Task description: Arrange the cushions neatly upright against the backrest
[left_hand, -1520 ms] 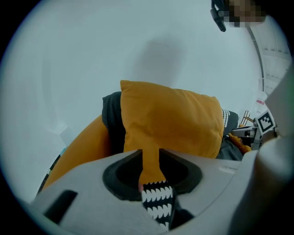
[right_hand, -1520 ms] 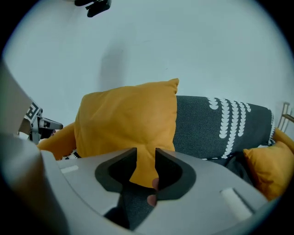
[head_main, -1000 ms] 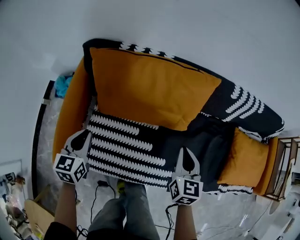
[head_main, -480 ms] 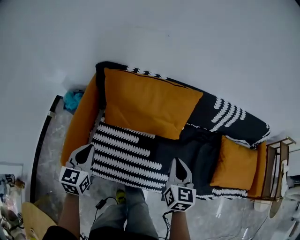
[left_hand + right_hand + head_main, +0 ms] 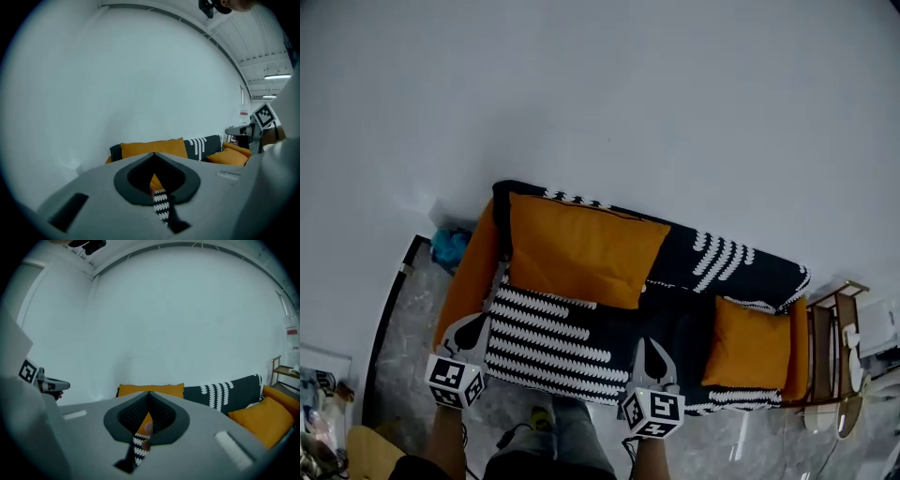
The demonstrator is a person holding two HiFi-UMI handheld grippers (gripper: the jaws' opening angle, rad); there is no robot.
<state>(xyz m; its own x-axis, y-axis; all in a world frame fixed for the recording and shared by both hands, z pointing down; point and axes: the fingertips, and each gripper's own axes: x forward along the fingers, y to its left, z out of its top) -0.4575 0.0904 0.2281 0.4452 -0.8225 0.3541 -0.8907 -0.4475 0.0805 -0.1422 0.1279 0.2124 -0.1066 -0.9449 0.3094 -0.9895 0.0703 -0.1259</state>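
Observation:
A large orange cushion [image 5: 581,248] stands upright against the sofa's black backrest [image 5: 722,258] at the left. A smaller orange cushion [image 5: 748,342] leans at the right end by the armrest. The seat carries a black cover with white scalloped stripes [image 5: 548,328]. My left gripper [image 5: 476,323] is shut, its tip at the seat's front left corner. My right gripper [image 5: 650,345] is shut at the seat's front middle. Each gripper view shows the jaws [image 5: 153,157] [image 5: 149,395] closed together with nothing between them and the sofa beyond.
A wooden side table [image 5: 830,347] stands off the sofa's right end. A blue bundle [image 5: 450,246] lies on the floor by the left armrest. Cables [image 5: 511,436] run across the marble floor near the person's legs [image 5: 548,441]. A plain white wall backs the sofa.
The head view has drawn back, so the sofa looks smaller and lower in the picture. Both grippers have risen with it and stay by the seat's front edge.

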